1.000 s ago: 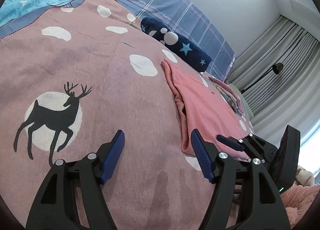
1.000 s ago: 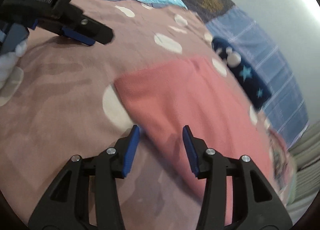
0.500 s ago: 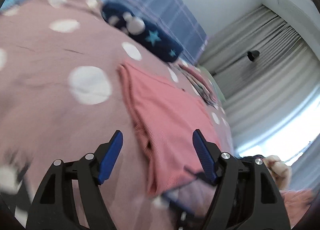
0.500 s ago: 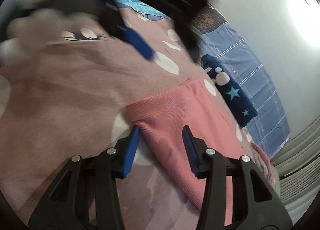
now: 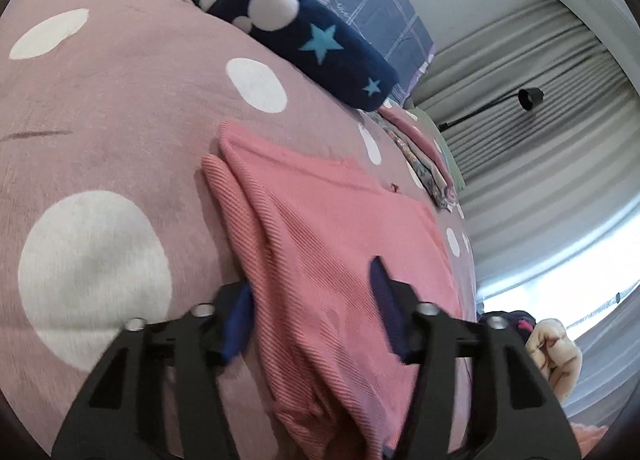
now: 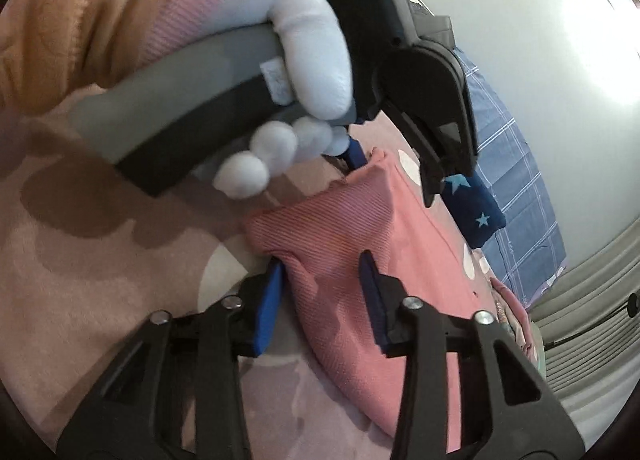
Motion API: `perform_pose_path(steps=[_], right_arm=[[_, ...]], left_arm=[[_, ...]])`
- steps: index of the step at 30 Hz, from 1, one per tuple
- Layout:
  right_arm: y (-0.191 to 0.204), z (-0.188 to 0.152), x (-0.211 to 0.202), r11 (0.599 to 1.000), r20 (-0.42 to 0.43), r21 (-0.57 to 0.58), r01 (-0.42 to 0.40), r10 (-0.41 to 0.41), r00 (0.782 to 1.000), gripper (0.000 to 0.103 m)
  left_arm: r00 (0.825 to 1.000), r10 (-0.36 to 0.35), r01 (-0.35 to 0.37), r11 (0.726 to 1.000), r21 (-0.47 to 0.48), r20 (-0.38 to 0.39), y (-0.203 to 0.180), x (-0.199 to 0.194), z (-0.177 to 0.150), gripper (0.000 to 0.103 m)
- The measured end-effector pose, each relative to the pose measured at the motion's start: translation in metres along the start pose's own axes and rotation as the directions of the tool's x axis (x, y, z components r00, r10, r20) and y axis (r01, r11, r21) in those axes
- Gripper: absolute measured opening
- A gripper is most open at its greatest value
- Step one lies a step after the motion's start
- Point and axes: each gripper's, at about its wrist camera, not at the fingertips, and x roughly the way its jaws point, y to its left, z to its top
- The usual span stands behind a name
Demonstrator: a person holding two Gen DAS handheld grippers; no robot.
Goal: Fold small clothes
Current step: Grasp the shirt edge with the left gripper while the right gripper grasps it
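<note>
Pink ribbed garment (image 5: 328, 244): lies on the bed, folded over itself with a layered edge along its left side; the near end is rumpled and lifted a little in the right wrist view (image 6: 344, 228).
Bed cover (image 5: 120, 108): dusty pink with large white dots, carries the garment.
Left claw (image 5: 316, 308): jaws apart, straddling the garment's near-left edge; left blue pad (image 5: 240, 320) sits just outside the folded edge, right pad over the cloth. Not clamped on anything. Slight motion blur.
Left claw, seen from the right wrist (image 6: 400, 164): tips down at the garment's far corner, one blue pad touching the raised cloth edge.
Left hand (image 6: 304, 60): white glove, wrapped around the grey handle; pink cuff and orange-brown sleeve behind it.
Right claw (image 6: 320, 288): jaws apart, either side of a bunched fold at the garment's near corner; cloth sits between the pads, left pad just beside the fold. Pads not pressed together.
Right hand (image 5: 554, 356): bare fingers visible at the right edge of the left wrist view.
Navy pillow (image 5: 296, 36): stars and white blobs, beyond the garment, near the plaid sheet (image 5: 360, 8).
Other clothes (image 5: 424, 156): small folded pile past the garment's far-right corner.
Curtains (image 5: 540, 132): grey, pleated, with a black lamp (image 5: 530, 94) in front.
</note>
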Motion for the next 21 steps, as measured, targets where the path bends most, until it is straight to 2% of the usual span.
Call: perform_pose_path(steps=[3,4,5,7,11,16,19,20,21], right_arm=[[0.000,-0.003,-0.002,1.000,0.013,0.000,0.006,-0.006,1.000,0.030],[-0.003,-0.003,-0.002,1.000,0.017,0.012,0.002,-0.002,1.000,0.027],[-0.004,-0.003,-0.003,1.000,0.016,0.025,-0.005,0.004,1.000,0.017],[-0.021,-0.004,-0.004,0.994,0.024,0.103,-0.043,0.041,0.999,0.010],[-0.067,-0.015,-0.024,0.952,0.110,0.286,-0.110,0.082,0.991,0.008],[-0.102,-0.029,-0.045,0.900,0.181,0.398,-0.180,0.115,0.977,0.007],[-0.124,-0.040,-0.056,0.841,0.237,0.476,-0.258,0.160,0.958,0.007],[-0.131,-0.044,-0.055,0.810,0.252,0.509,-0.292,0.185,0.950,0.007],[-0.141,-0.053,-0.057,0.762,0.271,0.553,-0.337,0.218,0.938,0.007]], left_arm=[[1.000,0.010,-0.010,1.000,-0.027,-0.007,0.007,0.002,0.003,0.028],[1.000,0.011,-0.011,0.999,-0.034,-0.007,0.009,0.003,0.005,0.027],[1.000,0.011,-0.011,0.999,-0.042,-0.005,0.010,0.003,0.007,0.025],[1.000,0.017,-0.017,0.999,-0.048,-0.001,0.009,0.004,0.009,0.024],[0.999,0.035,-0.035,0.998,-0.049,0.009,0.003,0.002,0.012,0.019],[0.999,0.015,-0.014,1.000,-0.023,0.045,-0.023,-0.003,0.023,0.015],[0.998,0.038,-0.039,0.999,0.011,0.043,-0.043,-0.001,0.026,0.014],[0.998,0.051,-0.051,0.998,0.020,0.041,-0.051,0.001,0.028,0.014],[0.998,0.057,-0.058,0.998,0.028,0.040,-0.057,0.001,0.029,0.013]])
